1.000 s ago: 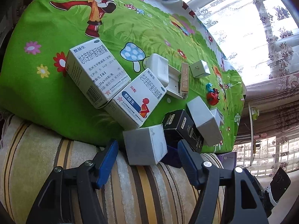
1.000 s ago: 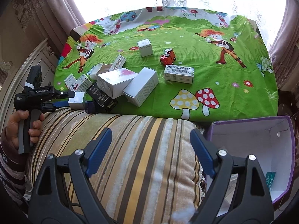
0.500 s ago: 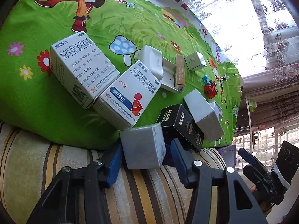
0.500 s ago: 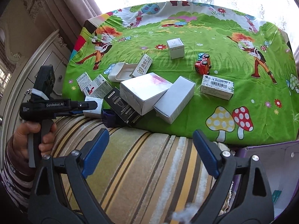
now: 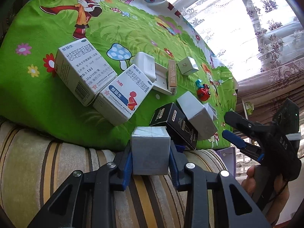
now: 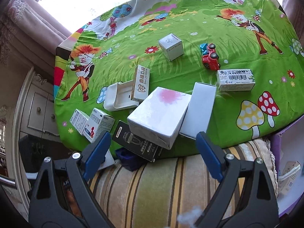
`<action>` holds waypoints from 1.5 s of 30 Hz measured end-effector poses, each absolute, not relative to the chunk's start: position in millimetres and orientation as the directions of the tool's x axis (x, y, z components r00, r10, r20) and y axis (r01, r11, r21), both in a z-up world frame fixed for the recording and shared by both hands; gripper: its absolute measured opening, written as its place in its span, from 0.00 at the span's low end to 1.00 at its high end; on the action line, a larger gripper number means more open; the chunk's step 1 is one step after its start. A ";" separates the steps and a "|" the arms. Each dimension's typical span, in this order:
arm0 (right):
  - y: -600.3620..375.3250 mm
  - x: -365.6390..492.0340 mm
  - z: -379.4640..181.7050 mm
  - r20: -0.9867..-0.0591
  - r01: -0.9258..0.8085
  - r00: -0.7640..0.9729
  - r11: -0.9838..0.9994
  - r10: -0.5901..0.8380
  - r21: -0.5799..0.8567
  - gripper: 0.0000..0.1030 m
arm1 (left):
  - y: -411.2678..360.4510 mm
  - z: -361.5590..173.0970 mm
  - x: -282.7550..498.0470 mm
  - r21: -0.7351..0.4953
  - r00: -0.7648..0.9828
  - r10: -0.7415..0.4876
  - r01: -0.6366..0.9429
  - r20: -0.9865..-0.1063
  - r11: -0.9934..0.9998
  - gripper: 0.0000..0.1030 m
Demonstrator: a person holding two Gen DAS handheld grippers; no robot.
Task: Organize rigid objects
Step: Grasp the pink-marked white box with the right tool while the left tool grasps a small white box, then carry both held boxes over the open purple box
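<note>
Squarely between the blue pads of the left gripper point(image 5: 150, 161) a small grey box point(image 5: 150, 150) is sitting at lower centre, its jaws closing against its sides; the right gripper point(image 6: 152, 152) is hanging spread and empty. Everything is resting on a striped cushion point(image 5: 47, 171) edging the green cartoon cloth point(image 5: 38, 95), with a curtained window point(image 5: 256, 28) glowing at upper right.

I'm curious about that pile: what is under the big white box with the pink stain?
The white box with the pink stain rests tilted on a black box, overlapping a plain white box beside it. Whatever else lies beneath is covered; only the green cloth shows around it.
</note>
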State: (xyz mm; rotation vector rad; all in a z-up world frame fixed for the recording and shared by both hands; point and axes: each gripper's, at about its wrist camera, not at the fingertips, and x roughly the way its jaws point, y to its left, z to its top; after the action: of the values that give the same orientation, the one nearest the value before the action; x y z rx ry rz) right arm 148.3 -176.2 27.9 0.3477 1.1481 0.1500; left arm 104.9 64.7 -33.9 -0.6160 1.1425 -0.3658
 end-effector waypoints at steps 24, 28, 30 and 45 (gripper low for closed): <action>-139.6 166.6 1.2 -0.901 0.104 0.424 0.983 0.093 0.150 0.74 | 79.1 -26.1 79.0 -0.678 0.473 -0.593 -0.014 -0.652 0.735 0.34; -138.6 156.5 8.9 -0.875 0.056 0.468 0.984 0.122 0.167 0.74 | 78.7 -25.5 77.8 -0.675 0.476 -0.590 -0.011 -0.653 0.738 0.34; -137.4 149.7 15.7 -0.854 0.022 0.501 0.984 0.140 0.175 0.74 | 78.5 -24.4 76.6 -0.672 0.481 -0.586 -0.009 -0.652 0.741 0.34; -158.5 98.1 53.0 -0.733 -0.077 0.660 0.985 0.167 0.155 0.74 | 75.0 -8.3 52.5 -0.663 0.540 -0.564 0.014 -0.625 0.749 0.34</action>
State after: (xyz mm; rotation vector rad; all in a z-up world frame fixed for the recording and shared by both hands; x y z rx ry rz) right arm 98.1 -158.5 53.0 0.1142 0.8395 0.1384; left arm 52.5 75.0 -8.3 -0.6551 0.9495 -0.3742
